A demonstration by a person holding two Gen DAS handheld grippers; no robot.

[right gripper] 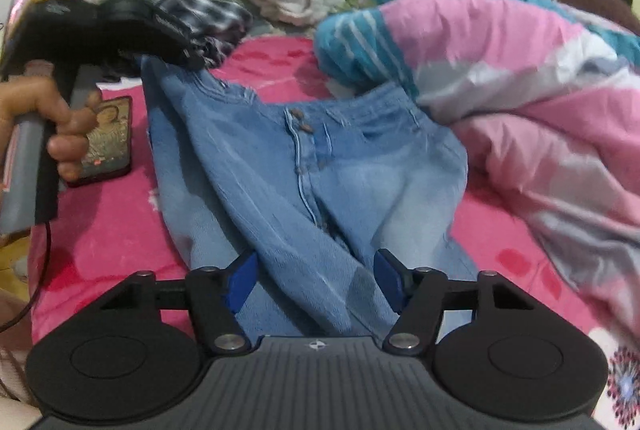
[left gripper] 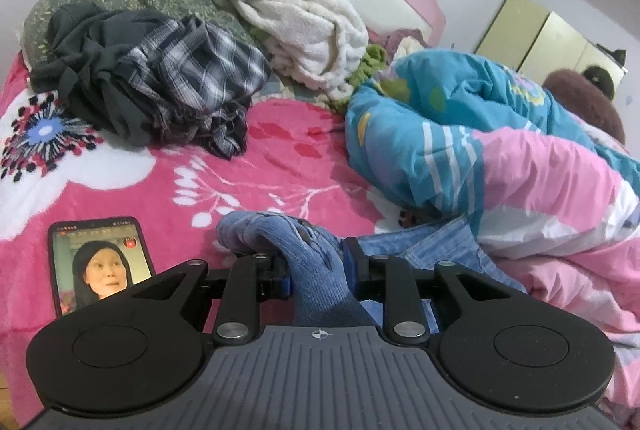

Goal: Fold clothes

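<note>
Light blue jeans (right gripper: 340, 181) lie spread on the pink floral blanket (right gripper: 104, 230), waist away from me, fly buttons up. In the right wrist view my left gripper (right gripper: 188, 59) lifts the jeans' left waist corner, and a hand (right gripper: 52, 125) holds its handle. In the left wrist view that gripper (left gripper: 318, 270) is shut on a bunched fold of the jeans (left gripper: 272, 234). My right gripper (right gripper: 314, 280) is open low over the jeans' upper leg area, with denim lying between its wide-apart blue pads (right gripper: 240, 282).
A phone (left gripper: 100, 262) with a lit screen lies on the blanket left of the jeans. A dark plaid clothes pile (left gripper: 160, 81) and white fleece (left gripper: 288, 13) sit by the pink headboard. A rumpled blue-and-pink quilt (left gripper: 500, 157) fills the right side and overlaps the jeans' right waist.
</note>
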